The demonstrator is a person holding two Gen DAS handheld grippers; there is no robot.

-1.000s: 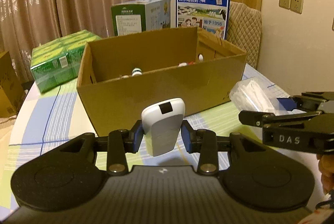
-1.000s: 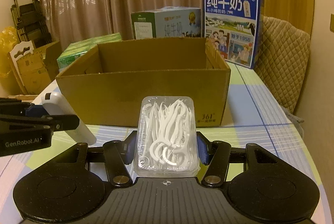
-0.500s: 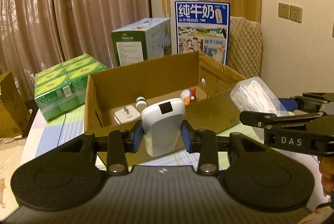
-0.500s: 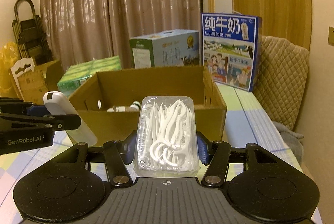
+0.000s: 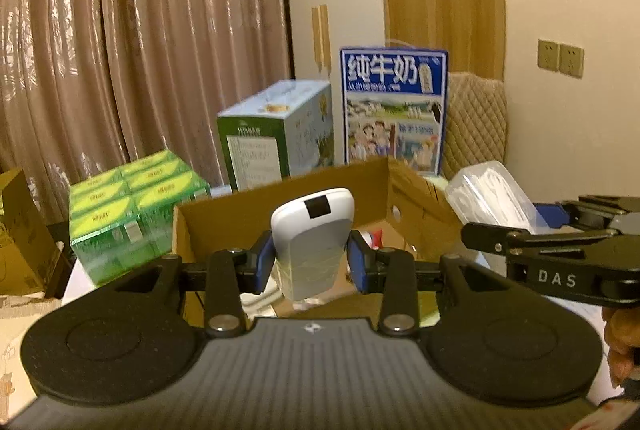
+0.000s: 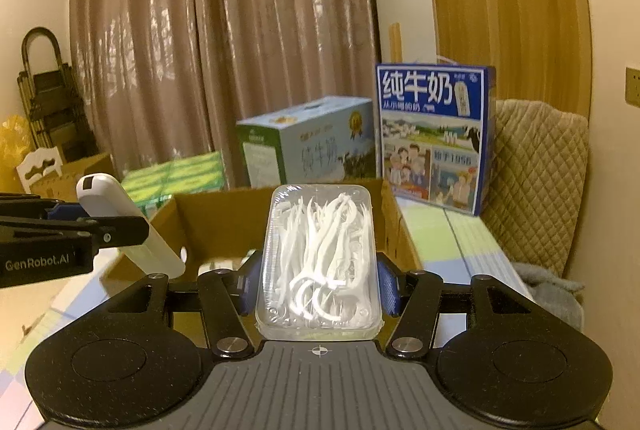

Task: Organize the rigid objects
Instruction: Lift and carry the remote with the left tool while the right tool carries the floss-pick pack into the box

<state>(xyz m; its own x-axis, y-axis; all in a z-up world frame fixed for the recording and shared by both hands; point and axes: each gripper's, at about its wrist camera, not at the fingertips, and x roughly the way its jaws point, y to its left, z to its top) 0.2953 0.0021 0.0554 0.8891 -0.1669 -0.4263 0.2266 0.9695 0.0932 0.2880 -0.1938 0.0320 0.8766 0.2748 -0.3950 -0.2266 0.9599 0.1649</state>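
**Both grippers hold objects above the cardboard box**

The left gripper [image 5: 311,262] has its jaws clenched on a white remote control [image 5: 311,242], held in the air over the open cardboard box [image 5: 280,205]. Just beside it, the right gripper [image 6: 318,284] grasps a clear box of dental floss picks [image 6: 320,262] before the same cardboard box.
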